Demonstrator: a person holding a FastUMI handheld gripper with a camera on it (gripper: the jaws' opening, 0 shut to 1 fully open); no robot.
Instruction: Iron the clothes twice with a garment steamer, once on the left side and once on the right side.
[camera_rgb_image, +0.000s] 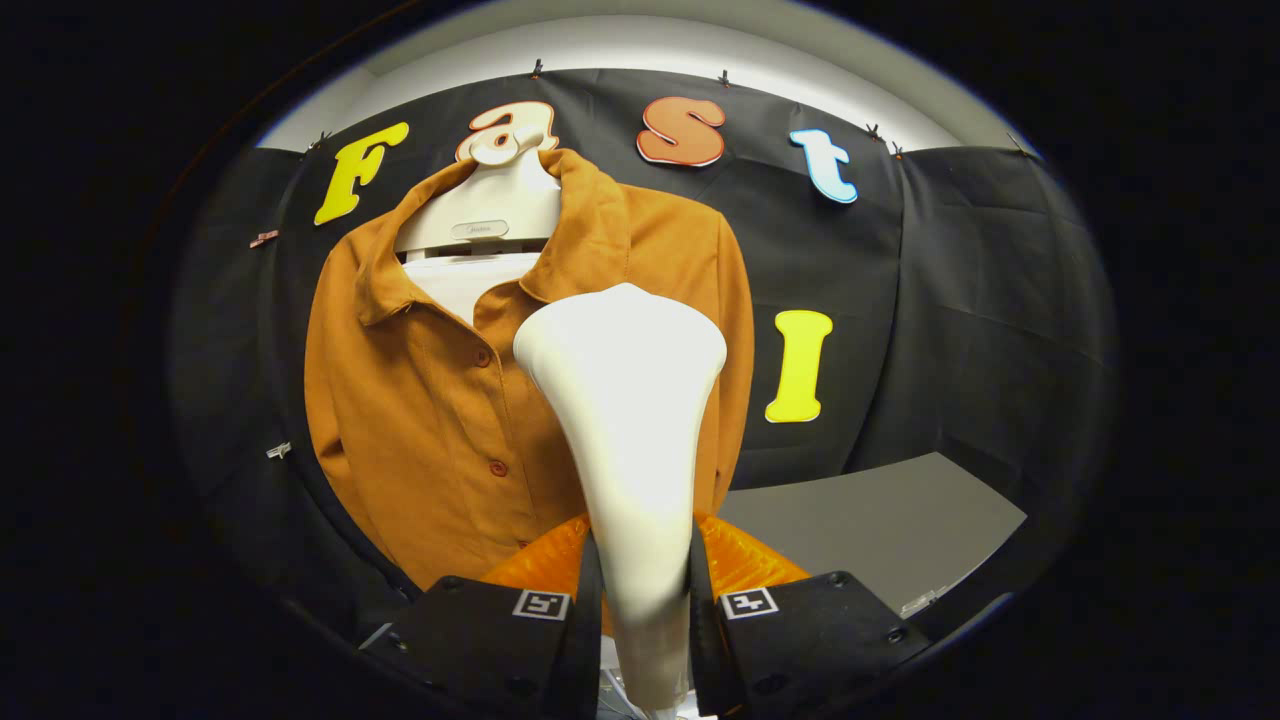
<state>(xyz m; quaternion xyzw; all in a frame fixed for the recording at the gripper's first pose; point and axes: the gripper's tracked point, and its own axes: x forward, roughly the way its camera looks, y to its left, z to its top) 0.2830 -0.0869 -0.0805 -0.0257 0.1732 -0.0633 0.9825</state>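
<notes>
Steamer head (622, 400), white and wide at the top, stands upright between the gripper (640, 590) fingers, which are pressed against its narrow handle from both sides. Just beyond it hangs a brown buttoned shirt (430, 400), collar open, on a white hanger form (490, 215); the head covers the shirt's right half. A small oval badge on the form is too blurred to read. A grey table (880, 520) lies to the right, below the black cloth wall (980, 300).

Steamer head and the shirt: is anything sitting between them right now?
Nothing: in the gripper view the steamer head, its handle clamped between the jaws of the gripper, faces the orange shirt directly.
</notes>
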